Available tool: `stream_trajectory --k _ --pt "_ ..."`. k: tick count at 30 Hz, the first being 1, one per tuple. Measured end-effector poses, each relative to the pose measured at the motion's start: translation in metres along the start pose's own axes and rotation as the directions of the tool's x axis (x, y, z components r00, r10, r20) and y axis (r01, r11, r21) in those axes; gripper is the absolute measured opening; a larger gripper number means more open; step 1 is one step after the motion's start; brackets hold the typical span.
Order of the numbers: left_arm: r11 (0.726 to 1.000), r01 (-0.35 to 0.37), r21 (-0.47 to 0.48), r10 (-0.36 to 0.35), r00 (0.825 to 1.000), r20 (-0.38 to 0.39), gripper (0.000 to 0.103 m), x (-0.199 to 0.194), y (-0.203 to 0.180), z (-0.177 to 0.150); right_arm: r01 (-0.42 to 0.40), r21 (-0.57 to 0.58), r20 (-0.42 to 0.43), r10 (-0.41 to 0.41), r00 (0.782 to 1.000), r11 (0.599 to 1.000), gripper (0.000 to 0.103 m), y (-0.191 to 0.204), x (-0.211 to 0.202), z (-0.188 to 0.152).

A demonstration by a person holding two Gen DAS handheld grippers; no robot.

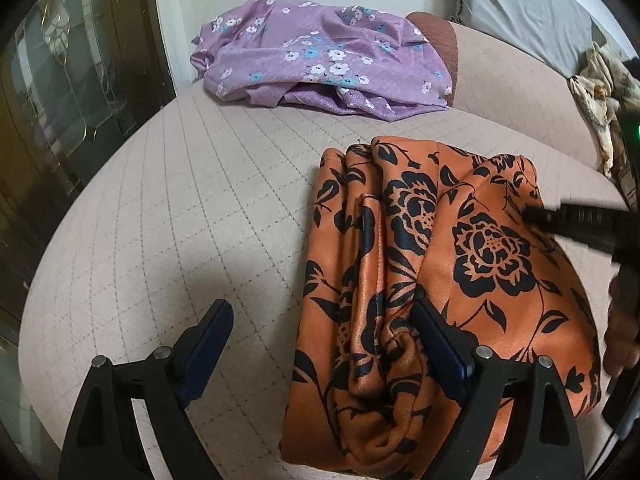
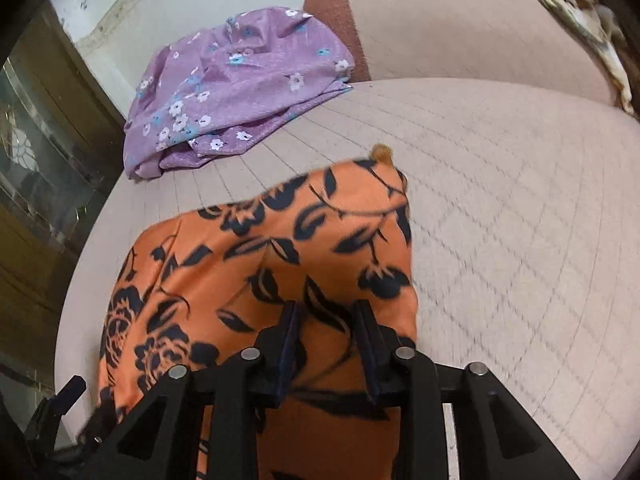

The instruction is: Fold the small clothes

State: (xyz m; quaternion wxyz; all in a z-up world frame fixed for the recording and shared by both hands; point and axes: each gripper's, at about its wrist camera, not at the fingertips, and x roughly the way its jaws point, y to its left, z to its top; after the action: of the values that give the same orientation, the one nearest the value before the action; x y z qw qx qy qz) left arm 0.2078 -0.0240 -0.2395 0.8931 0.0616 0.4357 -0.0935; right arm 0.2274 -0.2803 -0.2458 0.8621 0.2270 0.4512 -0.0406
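at the far left, beside the bed, stands a dark wooden cabinet with glass doors [image 1: 52,120]. the pale pink quilted bed cover [image 1: 208,216] carries everything else. near its far left corner lies a crumpled lilac cloth printed with small white and blue flowers [image 1: 316,56], well apart from the grippers. the left gripper [image 1: 320,344] hangs over the near edge of the cover with its jaws spread wide and gripping nothing; one blue-padded finger [image 1: 208,340] is above bare quilt, the other above the near left part of the orange satin garment with black rose print [image 1: 420,280]. that garment lies bunched in long folds toward the near right part of the cover. the right gripper [image 2: 326,340] is low over the garment's right side, jaws narrowed with orange fabric between them; the view is motion-blurred, so whether the pads truly press the cloth cannot be told. along the far right edge sit a grey pillow [image 1: 520,4] and a beige patterned blanket [image 1: 600,92].
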Motion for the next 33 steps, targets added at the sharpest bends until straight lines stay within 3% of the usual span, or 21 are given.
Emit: stream_trajectory --k 5,10,14,19,24,27,33 --pt "1.0 0.004 -0.004 -0.004 1.0 0.0 0.092 0.0 0.001 0.0 -0.091 -0.023 0.005 0.091 0.996 0.996 0.033 0.026 0.005 0.02" --pt "1.0 0.0 0.006 0.0 1.0 0.006 0.092 0.0 0.0 -0.001 -0.187 -0.093 -0.025 0.186 0.982 0.978 0.033 0.077 0.026 0.026" --pt "1.0 -0.003 0.005 0.003 1.0 0.005 0.092 0.001 0.001 0.0 -0.188 -0.135 -0.087 0.177 0.98 0.973 0.034 0.102 0.058 0.025" --pt "1.0 0.0 0.006 0.0 1.0 0.004 0.092 0.001 0.0 0.0 -0.145 -0.182 -0.075 0.133 0.988 0.973 0.033 0.113 0.067 0.027" --pt "1.0 0.0 0.004 0.0 1.0 0.006 0.092 0.0 0.001 0.0 -0.193 -0.121 -0.102 0.181 0.978 0.974 0.033 0.095 0.045 0.023" --pt "1.0 -0.002 -0.001 0.002 1.0 0.005 0.092 0.0 0.001 -0.001 -0.218 -0.094 -0.074 0.211 0.975 0.972 0.033 0.075 0.018 0.011" --pt "1.0 -0.014 -0.002 0.014 1.0 0.007 0.092 -0.001 -0.001 -0.002 -0.136 -0.145 -0.039 0.131 0.991 0.98 0.033 0.043 -0.036 -0.025"
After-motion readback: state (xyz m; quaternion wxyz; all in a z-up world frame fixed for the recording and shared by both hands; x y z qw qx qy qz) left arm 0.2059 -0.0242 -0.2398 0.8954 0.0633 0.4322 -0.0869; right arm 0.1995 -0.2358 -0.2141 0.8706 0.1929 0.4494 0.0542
